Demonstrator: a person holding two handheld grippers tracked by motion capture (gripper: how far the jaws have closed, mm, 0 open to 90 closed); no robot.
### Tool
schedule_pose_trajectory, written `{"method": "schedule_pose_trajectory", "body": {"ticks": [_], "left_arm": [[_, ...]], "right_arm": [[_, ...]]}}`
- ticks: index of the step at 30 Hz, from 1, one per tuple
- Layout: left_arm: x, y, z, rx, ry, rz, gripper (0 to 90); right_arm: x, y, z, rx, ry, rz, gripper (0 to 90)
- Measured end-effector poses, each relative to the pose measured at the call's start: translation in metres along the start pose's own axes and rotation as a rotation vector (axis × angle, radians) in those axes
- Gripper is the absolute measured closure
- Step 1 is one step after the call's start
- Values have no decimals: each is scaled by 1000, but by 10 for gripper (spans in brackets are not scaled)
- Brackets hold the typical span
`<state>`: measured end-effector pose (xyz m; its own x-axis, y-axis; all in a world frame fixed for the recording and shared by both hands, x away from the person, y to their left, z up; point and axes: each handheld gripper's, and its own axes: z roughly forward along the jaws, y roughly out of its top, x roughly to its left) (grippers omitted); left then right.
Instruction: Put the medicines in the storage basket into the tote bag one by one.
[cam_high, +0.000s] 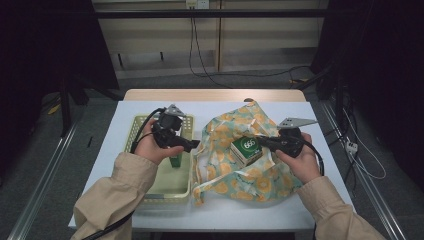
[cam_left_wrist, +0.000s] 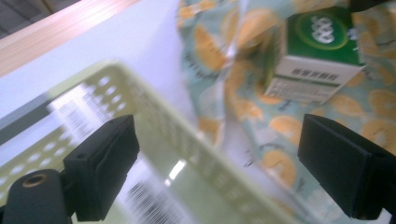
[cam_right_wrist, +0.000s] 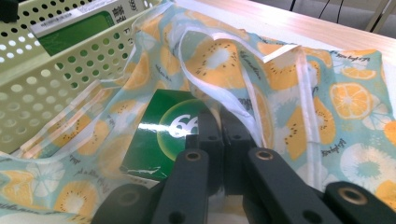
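Note:
A fruit-print cloth bag (cam_high: 250, 175) lies open on the white table, with a green box (cam_high: 246, 150) standing in its mouth. My right gripper (cam_high: 260, 141) is shut on the bag's white-trimmed edge beside that box; in the right gripper view its jaws (cam_right_wrist: 222, 121) meet on the fabric (cam_right_wrist: 327, 116), with the box (cam_right_wrist: 159, 135) just behind. My left gripper (cam_high: 195, 145) hovers over the right rim of a pale green basket (cam_high: 131, 135), pointing toward the bag. Its jaws (cam_left_wrist: 224, 158) stand wide open with nothing between them, and the bag (cam_left_wrist: 224, 60) and box (cam_left_wrist: 322, 42) lie ahead.
Another green box (cam_high: 175, 161) stands inside the basket, also seen as a green box (cam_right_wrist: 74, 30) past the perforated basket wall (cam_right_wrist: 46, 79). The basket rim (cam_left_wrist: 154, 116) passes blurred under the left jaws. A wooden strip (cam_high: 215, 95) edges the table's far side.

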<state>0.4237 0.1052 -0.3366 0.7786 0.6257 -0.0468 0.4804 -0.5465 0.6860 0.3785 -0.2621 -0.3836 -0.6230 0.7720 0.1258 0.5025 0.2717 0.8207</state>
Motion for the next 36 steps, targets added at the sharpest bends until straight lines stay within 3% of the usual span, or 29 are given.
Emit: {"method": "schedule_pose_trajectory", "body": {"ticks": [8, 12, 15, 17, 21, 23, 27, 29, 32, 33, 34, 36], "left_arm": [[24, -27, 7, 38, 80, -72, 120], [29, -39, 17, 66, 85, -100, 132], [31, -44, 22, 54, 69, -128, 140], [30, -44, 23, 66, 72, -108, 198], [33, -46, 25, 83, 68, -125, 241], [35, -47, 25, 89, 72, -123, 316], [36, -50, 29, 76, 90, -156, 382], [38, -50, 31, 86, 116, -146, 431], [41, -53, 35, 60, 128, -192, 502], [44, -53, 35, 66, 123, -189, 522], [44, -54, 38, 48, 122, -212, 524], [46, -55, 41, 67, 120, -204, 548]], "right_arm": [[0, 0, 1, -2, -1, 1, 889], [0, 0, 1, -3, 0, 3, 889], [0, 0, 1, -3, 2, 0, 889], [0, 0, 0, -4, -1, 0, 889], [-1, 0, -1, -9, -3, 7, 889], [-1, 0, -1, -10, -3, 6, 889], [-2, -1, 0, -7, -1, 5, 889], [-1, -1, 0, -8, -1, 5, 889], [-1, -1, 0, -8, 2, 4, 889], [-1, -1, 1, -7, 3, 7, 888], [-1, -1, 1, -8, 5, 8, 889], [-2, -1, 1, -7, 5, 11, 889]]}}
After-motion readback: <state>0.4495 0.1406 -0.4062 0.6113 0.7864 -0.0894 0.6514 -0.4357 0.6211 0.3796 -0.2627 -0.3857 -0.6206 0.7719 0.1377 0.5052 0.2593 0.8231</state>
